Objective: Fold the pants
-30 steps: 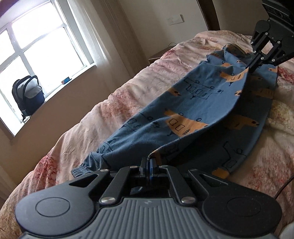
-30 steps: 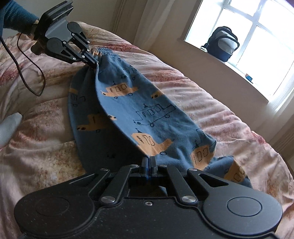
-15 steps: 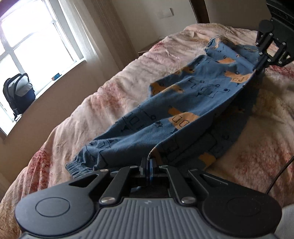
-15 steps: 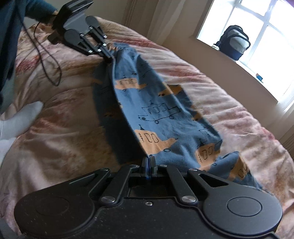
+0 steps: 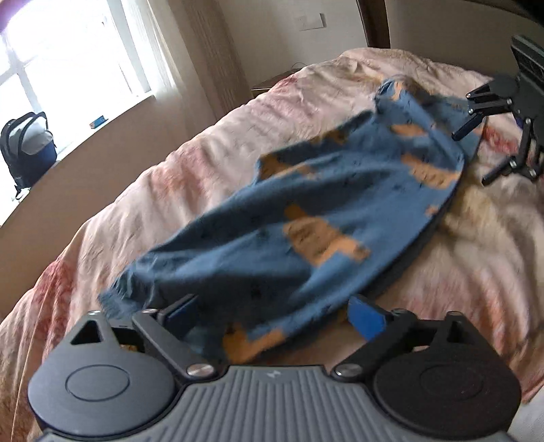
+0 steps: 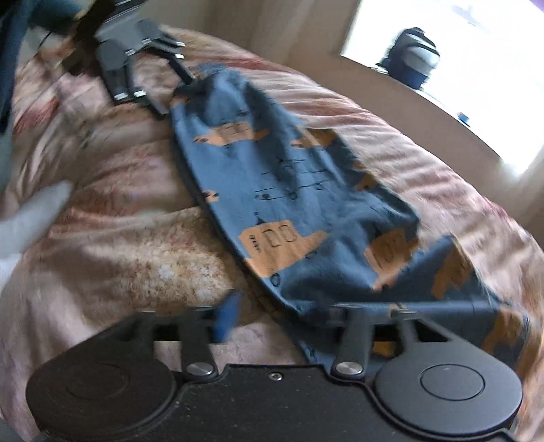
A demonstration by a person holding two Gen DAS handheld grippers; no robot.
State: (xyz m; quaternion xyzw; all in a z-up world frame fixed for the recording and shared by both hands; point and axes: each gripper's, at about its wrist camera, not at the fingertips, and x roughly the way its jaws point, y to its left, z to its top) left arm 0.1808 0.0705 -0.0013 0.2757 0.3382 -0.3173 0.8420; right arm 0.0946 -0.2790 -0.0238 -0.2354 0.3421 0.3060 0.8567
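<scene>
Rumpled pink bedding (image 5: pixel 210 159) fills the left wrist view; the left gripper (image 5: pixel 272 314), jaws just sprung apart, frees the blue pants (image 5: pixel 323 210) at centre; right wrist view: right gripper (image 6: pixel 289 312) likewise just opened; withdraw straight back without snagging cloth.

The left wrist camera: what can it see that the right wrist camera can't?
Only the left wrist view shows a white wall plate and a dark wooden post behind the bed. Only the right wrist view shows a white sock and a dark blue sleeve. Both show the blue pants with orange prints lying on the pink bedspread, the backpack on the windowsill, and both grippers, left gripper and right gripper, open, their jaws just opened, cloth lying loose between them.
</scene>
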